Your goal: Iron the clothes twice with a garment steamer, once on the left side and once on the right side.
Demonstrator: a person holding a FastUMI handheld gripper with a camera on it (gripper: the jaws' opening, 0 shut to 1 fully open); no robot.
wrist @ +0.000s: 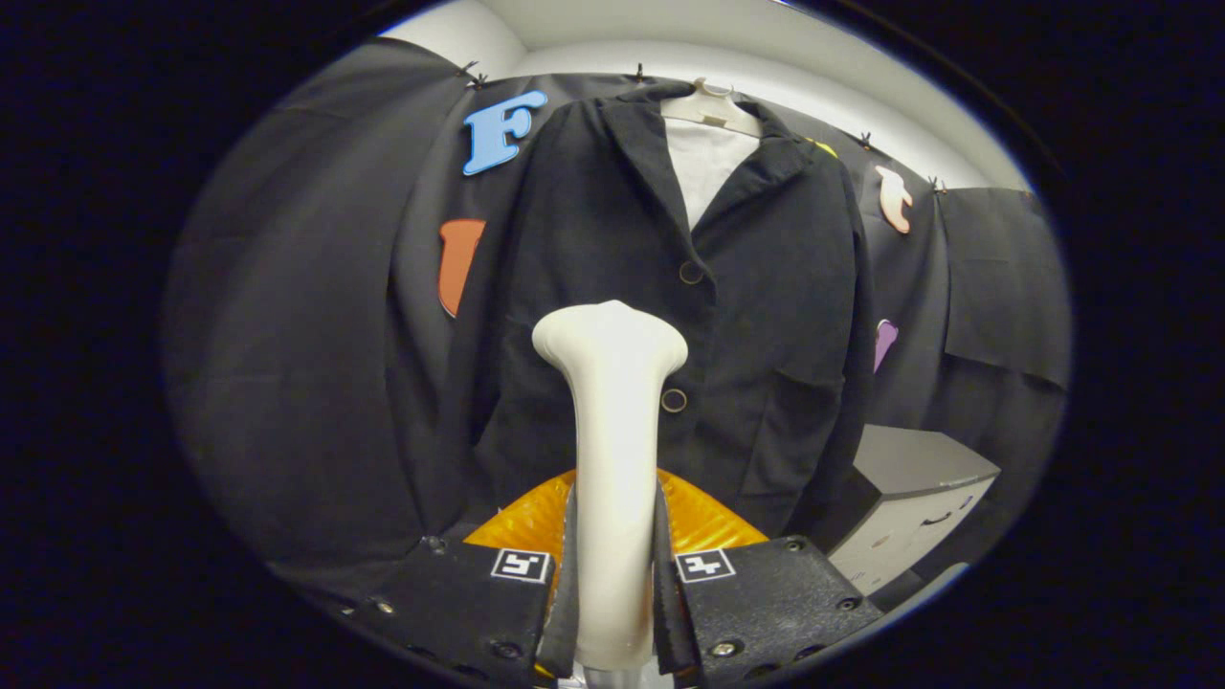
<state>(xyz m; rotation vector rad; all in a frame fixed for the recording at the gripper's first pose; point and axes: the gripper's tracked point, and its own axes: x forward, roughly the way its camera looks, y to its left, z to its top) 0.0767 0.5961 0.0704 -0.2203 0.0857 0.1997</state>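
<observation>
So the gripper (613, 574) is clamped on the garment steamer (612, 459), both fingers squeezing its smooth handle low down, head pointing at the black jacket (766, 287) hanging on a hanger (713, 110) just beyond. That plastic looks slick and the thing is probably top-heavy, so I'd keep the hold firm and low. The jacket's soft and will likely sway when pushed.

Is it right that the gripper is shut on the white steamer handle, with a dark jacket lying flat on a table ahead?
Not quite. In the gripper view the gripper is shut on the steamer handle, but the jacket hangs on a hanger.
</observation>
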